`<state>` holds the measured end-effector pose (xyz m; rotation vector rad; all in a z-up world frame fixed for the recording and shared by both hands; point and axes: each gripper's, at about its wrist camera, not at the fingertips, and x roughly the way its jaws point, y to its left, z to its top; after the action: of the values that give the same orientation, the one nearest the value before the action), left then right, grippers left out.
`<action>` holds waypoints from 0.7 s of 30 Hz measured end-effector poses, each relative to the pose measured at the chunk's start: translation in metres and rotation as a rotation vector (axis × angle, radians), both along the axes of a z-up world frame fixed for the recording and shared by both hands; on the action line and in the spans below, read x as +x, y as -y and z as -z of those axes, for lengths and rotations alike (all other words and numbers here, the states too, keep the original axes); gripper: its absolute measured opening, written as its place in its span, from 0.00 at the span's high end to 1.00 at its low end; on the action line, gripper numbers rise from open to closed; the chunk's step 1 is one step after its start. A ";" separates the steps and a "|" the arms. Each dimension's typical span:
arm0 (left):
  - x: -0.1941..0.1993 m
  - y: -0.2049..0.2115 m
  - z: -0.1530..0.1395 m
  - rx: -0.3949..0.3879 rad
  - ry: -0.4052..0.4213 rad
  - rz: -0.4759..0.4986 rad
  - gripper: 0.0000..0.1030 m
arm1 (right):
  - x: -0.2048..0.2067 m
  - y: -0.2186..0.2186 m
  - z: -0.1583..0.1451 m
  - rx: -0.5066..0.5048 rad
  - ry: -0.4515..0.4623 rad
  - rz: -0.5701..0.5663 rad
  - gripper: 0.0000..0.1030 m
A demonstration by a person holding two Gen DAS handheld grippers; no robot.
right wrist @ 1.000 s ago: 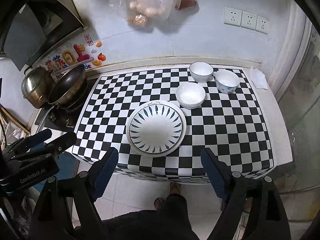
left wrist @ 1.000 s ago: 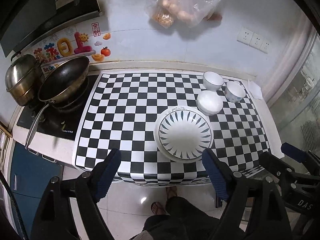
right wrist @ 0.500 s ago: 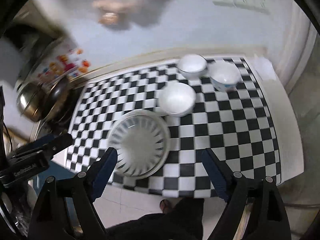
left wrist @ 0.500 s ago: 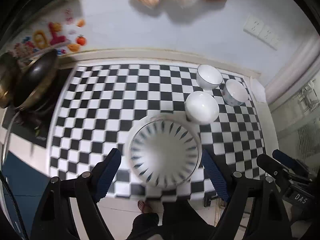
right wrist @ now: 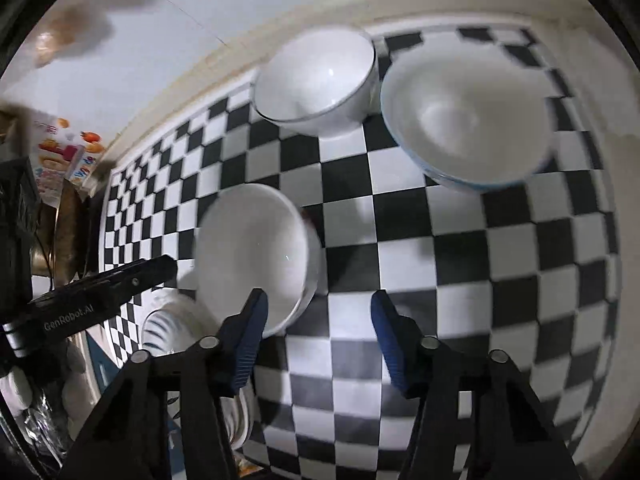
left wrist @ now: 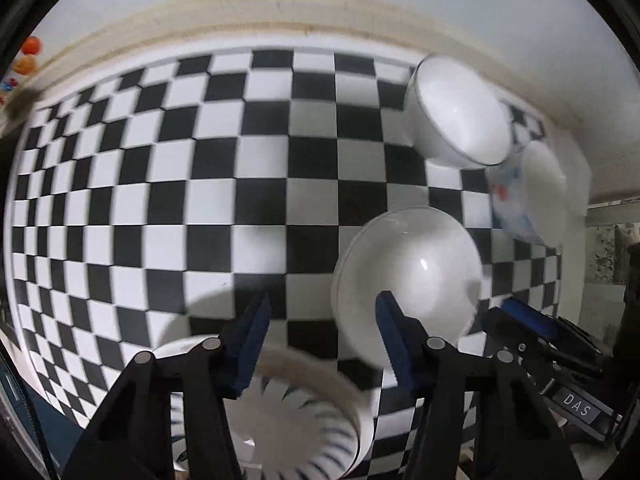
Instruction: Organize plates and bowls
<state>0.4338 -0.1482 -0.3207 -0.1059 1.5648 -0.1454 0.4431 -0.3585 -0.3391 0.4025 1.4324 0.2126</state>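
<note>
A striped plate (left wrist: pixel 288 428) lies at the near edge of the checkered counter, under my left gripper (left wrist: pixel 320 336), which is open and empty just above its far rim. A plain white bowl (left wrist: pixel 408 280) stands just right of it. My right gripper (right wrist: pixel 318 332) is open and empty, with its left finger by the same white bowl (right wrist: pixel 252 256). Behind stand a dark-rimmed white bowl (right wrist: pixel 316 80) and a blue-patterned bowl (right wrist: pixel 468 116); they show in the left wrist view as the rimmed bowl (left wrist: pixel 456 112) and the patterned bowl (left wrist: pixel 528 196). The plate's edge (right wrist: pixel 168 328) shows at lower left.
The checkered mat (left wrist: pixel 200 184) covers the counter up to the white wall (left wrist: pixel 360 4). A pan (right wrist: pixel 68 232) sits on the stove at the far left. The left gripper body (right wrist: pixel 92 300) reaches in from the left in the right wrist view.
Both grippers have dropped down close to the counter and moved forward. The left now sits over the plate's far rim, the right beside the plain white bowl. Both stay open.
</note>
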 end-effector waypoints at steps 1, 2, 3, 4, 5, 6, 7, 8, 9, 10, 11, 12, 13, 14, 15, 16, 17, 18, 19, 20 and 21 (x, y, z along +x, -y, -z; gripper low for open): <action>0.004 0.002 0.008 -0.015 -0.022 0.001 0.54 | 0.008 0.000 0.010 0.020 -0.019 -0.010 0.57; 0.006 0.004 0.017 -0.026 -0.047 -0.002 0.61 | 0.014 -0.001 0.019 0.030 -0.040 -0.021 0.63; 0.008 0.006 0.023 -0.027 -0.066 -0.001 0.64 | 0.021 -0.003 0.028 0.037 -0.060 -0.034 0.65; 0.010 0.007 0.030 -0.034 -0.084 -0.002 0.68 | 0.025 -0.005 0.035 0.043 -0.071 -0.045 0.70; 0.010 0.008 0.035 -0.038 -0.097 -0.004 0.72 | 0.028 -0.006 0.041 0.046 -0.082 -0.052 0.72; 0.011 0.009 0.038 -0.037 -0.103 -0.006 0.73 | 0.031 -0.007 0.046 0.054 -0.095 -0.059 0.74; 0.011 0.010 0.040 -0.039 -0.108 -0.006 0.77 | 0.033 -0.009 0.051 0.066 -0.104 -0.065 0.78; 0.010 0.011 0.042 -0.045 -0.113 -0.007 0.80 | 0.035 -0.011 0.053 0.077 -0.107 -0.071 0.82; 0.010 0.012 0.042 -0.052 -0.114 -0.009 0.81 | 0.036 -0.012 0.055 0.084 -0.111 -0.076 0.84; 0.008 0.013 0.040 -0.051 -0.111 -0.008 0.81 | 0.038 -0.014 0.055 0.079 -0.114 -0.080 0.84; 0.007 0.014 0.039 -0.045 -0.107 -0.006 0.81 | 0.038 -0.015 0.055 0.070 -0.114 -0.084 0.85; 0.007 0.015 0.037 -0.042 -0.103 -0.003 0.81 | 0.037 -0.017 0.053 0.063 -0.112 -0.086 0.85; 0.005 0.017 0.035 -0.042 -0.098 0.001 0.81 | 0.037 -0.017 0.053 0.055 -0.112 -0.088 0.86; 0.003 0.019 0.032 -0.043 -0.096 0.003 0.81 | 0.036 -0.018 0.050 0.052 -0.111 -0.089 0.86; 0.001 0.021 0.029 -0.045 -0.094 0.006 0.81 | 0.035 -0.018 0.048 0.048 -0.112 -0.090 0.86; -0.001 0.024 0.025 -0.045 -0.089 0.012 0.81 | 0.034 -0.017 0.046 0.044 -0.115 -0.089 0.86; -0.003 0.026 0.022 -0.043 -0.084 0.019 0.81 | 0.032 -0.015 0.044 0.041 -0.117 -0.090 0.86; -0.004 0.029 0.019 -0.040 -0.076 0.026 0.81 | 0.029 -0.013 0.041 0.040 -0.117 -0.090 0.86; -0.008 0.031 0.015 -0.040 -0.068 0.034 0.81 | 0.026 -0.011 0.037 0.041 -0.114 -0.093 0.86; -0.013 0.035 0.010 -0.042 -0.060 0.046 0.81 | 0.023 -0.009 0.034 0.039 -0.112 -0.095 0.86; -0.015 0.037 0.007 -0.047 -0.056 0.051 0.81 | 0.020 -0.007 0.030 0.035 -0.107 -0.098 0.86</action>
<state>0.4186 -0.1850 -0.3273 -0.1075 1.6210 -0.2211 0.4633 -0.3511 -0.3696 0.3773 1.5575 0.2995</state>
